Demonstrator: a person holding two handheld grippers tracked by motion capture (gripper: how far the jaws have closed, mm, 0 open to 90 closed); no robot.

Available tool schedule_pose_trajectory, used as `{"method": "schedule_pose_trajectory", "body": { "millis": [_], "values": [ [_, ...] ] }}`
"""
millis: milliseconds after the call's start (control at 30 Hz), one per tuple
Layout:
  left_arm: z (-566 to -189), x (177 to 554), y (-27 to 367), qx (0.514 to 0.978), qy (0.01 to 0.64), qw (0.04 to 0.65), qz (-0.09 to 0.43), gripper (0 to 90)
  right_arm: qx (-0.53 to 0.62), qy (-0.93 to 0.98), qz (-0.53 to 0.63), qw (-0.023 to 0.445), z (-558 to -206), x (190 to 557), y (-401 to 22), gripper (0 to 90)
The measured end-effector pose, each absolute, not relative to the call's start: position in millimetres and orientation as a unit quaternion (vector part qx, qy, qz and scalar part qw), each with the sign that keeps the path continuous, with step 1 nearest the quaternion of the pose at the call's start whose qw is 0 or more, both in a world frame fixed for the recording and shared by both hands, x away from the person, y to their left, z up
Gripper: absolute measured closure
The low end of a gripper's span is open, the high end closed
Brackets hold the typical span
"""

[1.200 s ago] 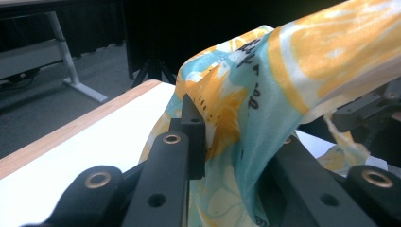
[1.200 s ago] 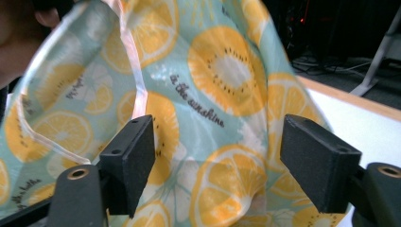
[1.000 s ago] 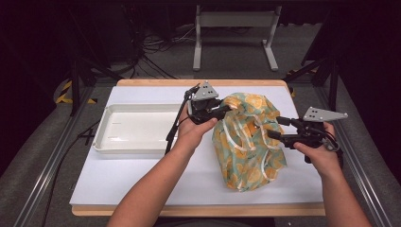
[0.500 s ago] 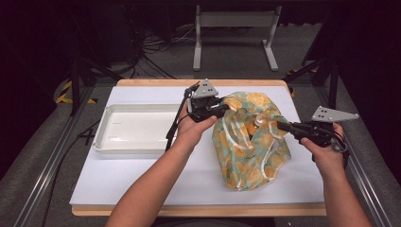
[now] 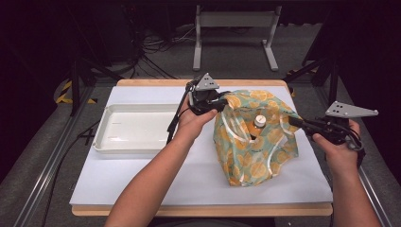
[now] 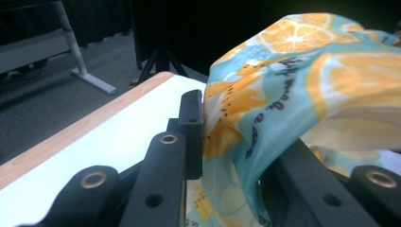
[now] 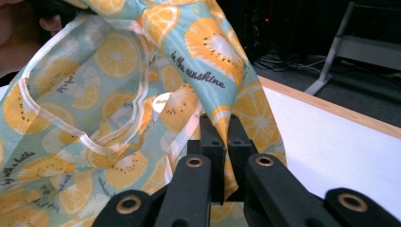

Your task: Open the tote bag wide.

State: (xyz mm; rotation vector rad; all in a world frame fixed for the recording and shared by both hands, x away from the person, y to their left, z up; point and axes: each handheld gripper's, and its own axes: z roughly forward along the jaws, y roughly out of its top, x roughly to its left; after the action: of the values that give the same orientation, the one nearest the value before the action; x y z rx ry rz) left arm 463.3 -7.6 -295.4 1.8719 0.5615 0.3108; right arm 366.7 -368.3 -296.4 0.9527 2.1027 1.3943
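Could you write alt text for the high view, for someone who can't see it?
A person holds open a teal fabric bag printed with orange slices on a white table, the left gripper and right gripper each clamped on its rim. A small bottle with a white cap stands inside; an empty white rectangular tray lies to the left.

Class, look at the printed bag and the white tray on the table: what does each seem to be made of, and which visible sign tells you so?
Printed bag: thin, slightly glossy fabric, probably polyester or nylon; it drapes, creases and has sewn edge binding.
White tray: looks like smooth moulded plastic, possibly enamelled metal; rounded rim, soft sheen.
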Motion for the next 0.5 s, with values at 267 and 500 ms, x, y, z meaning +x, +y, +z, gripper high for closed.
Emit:
{"method": "schedule_pose_trajectory", "body": {
  "millis": [267, 500],
  "values": [
    [-301.9, 474.5, -6.6, 0.791, 0.248, 0.541, 0.142, 74.9, 0.366, 0.757, 0.493, 0.223, -293.5, 375.6, -373.1, 89.4],
    [-311.6, 484.3, -6.5, 0.794, 0.256, 0.534, 0.139, 74.8, 0.378, 0.756, 0.487, 0.22, -297.3, 387.3, -374.3, 89.4]
  ]
}}
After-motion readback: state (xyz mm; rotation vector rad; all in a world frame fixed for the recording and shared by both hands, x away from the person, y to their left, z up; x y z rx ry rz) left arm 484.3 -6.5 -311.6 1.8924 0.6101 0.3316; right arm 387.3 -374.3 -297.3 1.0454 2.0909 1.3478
